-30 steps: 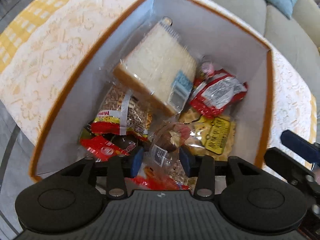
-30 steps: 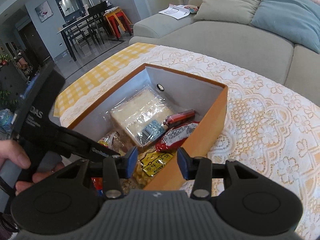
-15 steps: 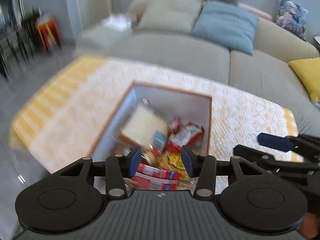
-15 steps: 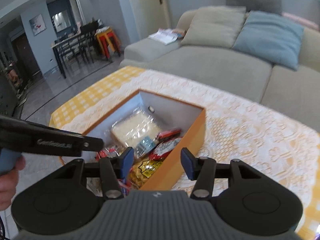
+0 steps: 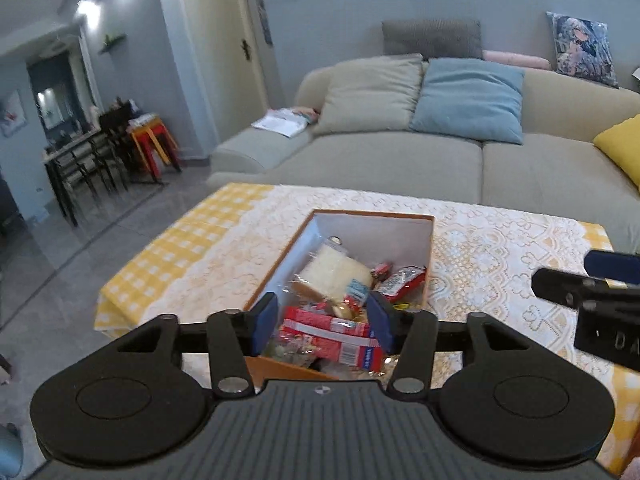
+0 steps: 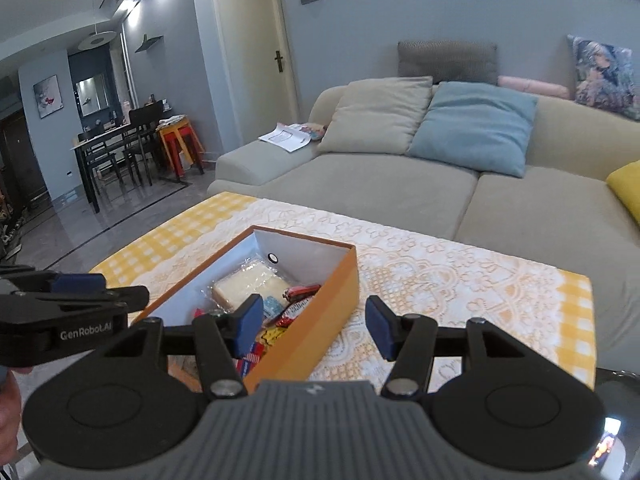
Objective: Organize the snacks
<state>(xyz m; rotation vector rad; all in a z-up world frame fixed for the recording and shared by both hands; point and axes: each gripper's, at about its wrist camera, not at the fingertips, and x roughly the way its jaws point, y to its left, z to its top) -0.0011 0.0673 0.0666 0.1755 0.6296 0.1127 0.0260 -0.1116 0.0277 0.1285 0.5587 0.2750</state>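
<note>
An orange box [image 5: 431,240] with a white inside stands on the lace-covered table and holds several snack packs: a wrapped sandwich [image 5: 336,270], a red-and-white pack [image 5: 332,338] and a red pouch [image 5: 402,279]. My left gripper [image 5: 322,322] is open and empty, raised above and behind the box's near end. My right gripper [image 6: 314,328] is open and empty, above the box's right wall [image 6: 316,328]. The sandwich [image 6: 250,286] also shows in the right wrist view. Each gripper shows at the edge of the other's view.
The low table has a yellow checked cloth [image 5: 168,256] under white lace [image 6: 440,280]. A beige sofa [image 5: 400,160] with cushions stands behind it. A dining table and chairs [image 6: 116,148] stand far left across a grey tiled floor.
Both grippers have pulled up and back from the box, so the whole room now shows. The left gripper was down inside the box over the snacks a second ago and has come out empty.
</note>
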